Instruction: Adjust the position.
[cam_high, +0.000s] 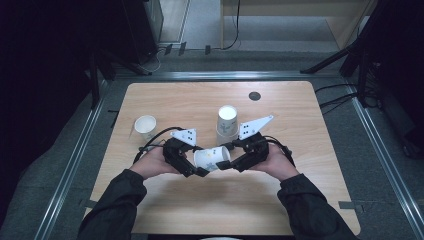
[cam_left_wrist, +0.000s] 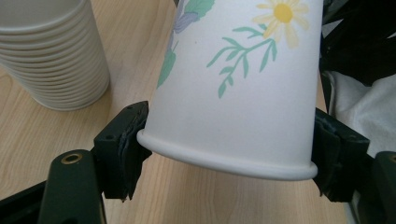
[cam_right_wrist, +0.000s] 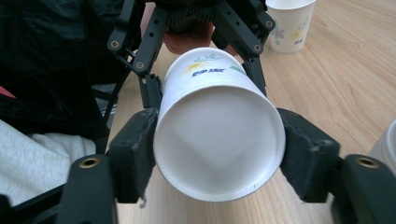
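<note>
— Both grippers meet over the middle of the table (cam_high: 165, 100): the left gripper (cam_high: 192, 167) and the right gripper (cam_high: 231, 157) have one paper cup (cam_high: 212, 157) between them, lying on its side above the wood.

— How do the pads sit?

— In the left gripper view the paper cup (cam_left_wrist: 243, 88) (flowers printed on its wall) has its rolled rim pinched from both sides. In the right gripper view the cup's (cam_right_wrist: 217, 140) base end faces the camera, with the black pads right at its sides; whether they press cannot be told.

— What else stands there?

— A stack of cups (cam_high: 227, 122) just behind the grippers, and a single cup (cam_high: 145, 126) upright off to the left
</note>
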